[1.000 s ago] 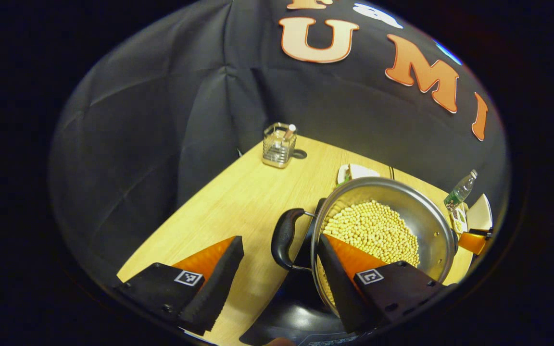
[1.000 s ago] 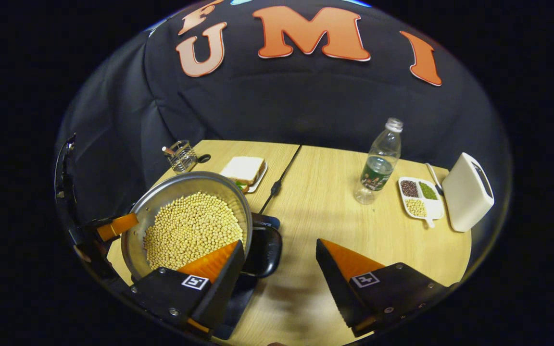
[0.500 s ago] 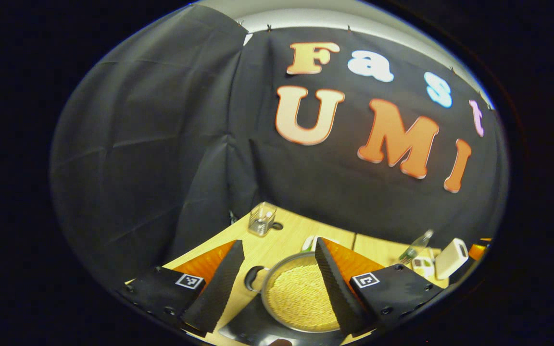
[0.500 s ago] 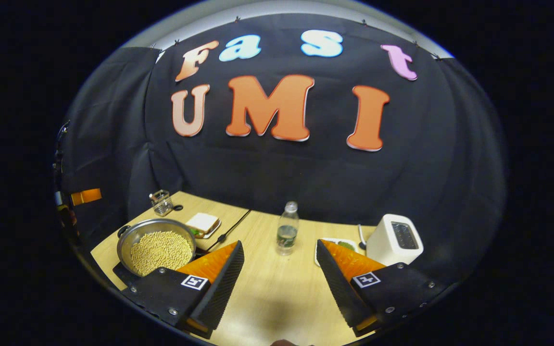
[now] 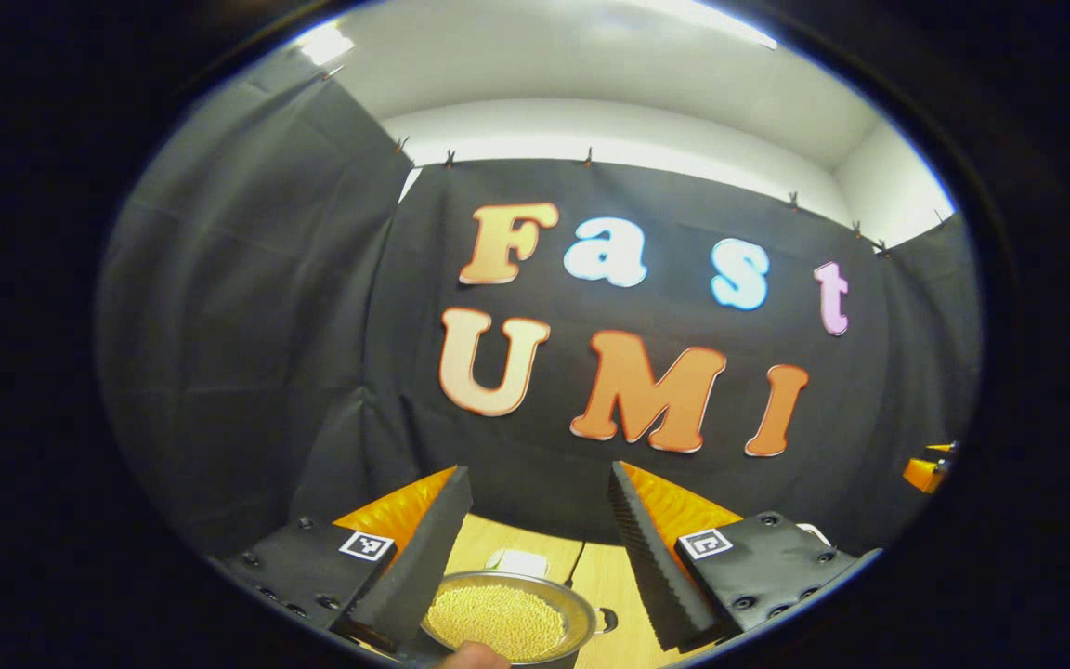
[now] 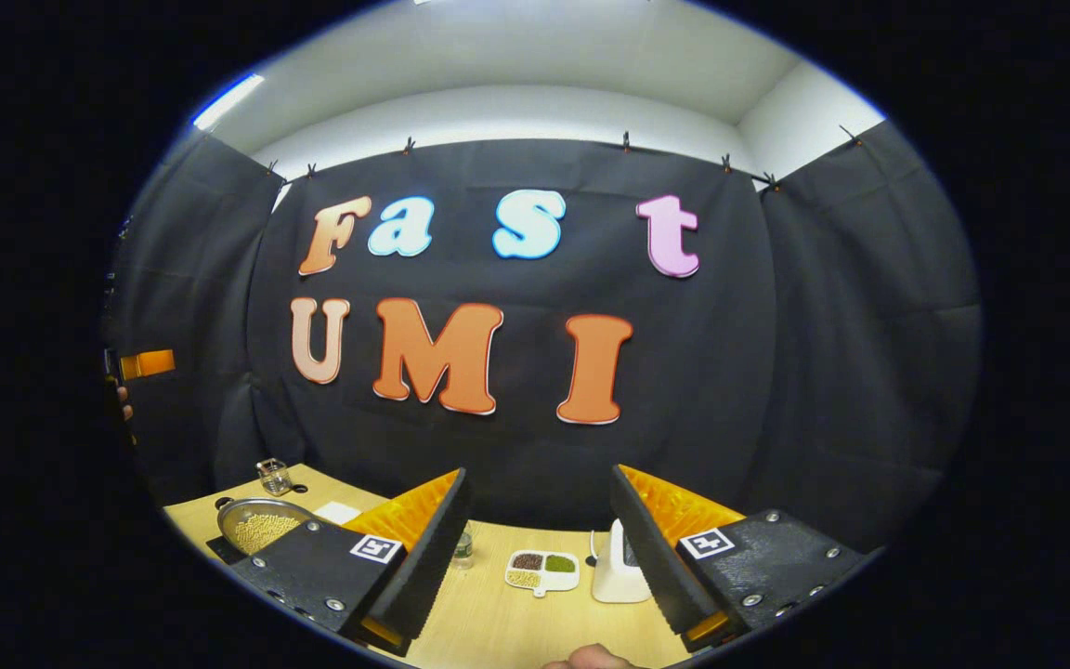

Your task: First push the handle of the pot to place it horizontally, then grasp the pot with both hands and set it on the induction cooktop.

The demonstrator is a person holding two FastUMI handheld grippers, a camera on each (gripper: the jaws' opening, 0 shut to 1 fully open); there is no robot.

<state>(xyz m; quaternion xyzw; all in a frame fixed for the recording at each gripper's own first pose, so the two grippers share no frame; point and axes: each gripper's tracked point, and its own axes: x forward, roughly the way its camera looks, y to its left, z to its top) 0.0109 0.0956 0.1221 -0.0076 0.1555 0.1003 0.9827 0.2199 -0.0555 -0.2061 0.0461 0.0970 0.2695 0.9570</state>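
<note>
Steel catches the light at the bottom of the left gripper view, where the pot (image 5: 507,621) sits low between the two fingers of the left gripper (image 5: 535,548), well beyond them and touched by neither. It is full of pale yellow beans (image 5: 495,622), and a small handle (image 5: 604,620) sticks out on its right side. The left gripper's jaws stand wide apart and hold nothing. Pale wooden table (image 5: 605,581) shows behind the pot, with a white object just past the rim that is too small to identify. At the far right edge a bit of the other gripper peeks in.

In the right gripper view, the pot (image 6: 258,526) sits far off at the lower left on a dark flat slab, the induction cooktop (image 6: 219,548), near the table's (image 6: 498,623) left end. A small glass holder (image 6: 273,476) stands behind it. The right gripper (image 6: 535,548) is spread wide open and empty. Between its fingers lie a white divided dish (image 6: 542,570) of dark, green and pale grains, and a white toaster (image 6: 617,576) partly hidden by the right finger. A bottle (image 6: 463,550) peeks out beside the left finger.
</note>
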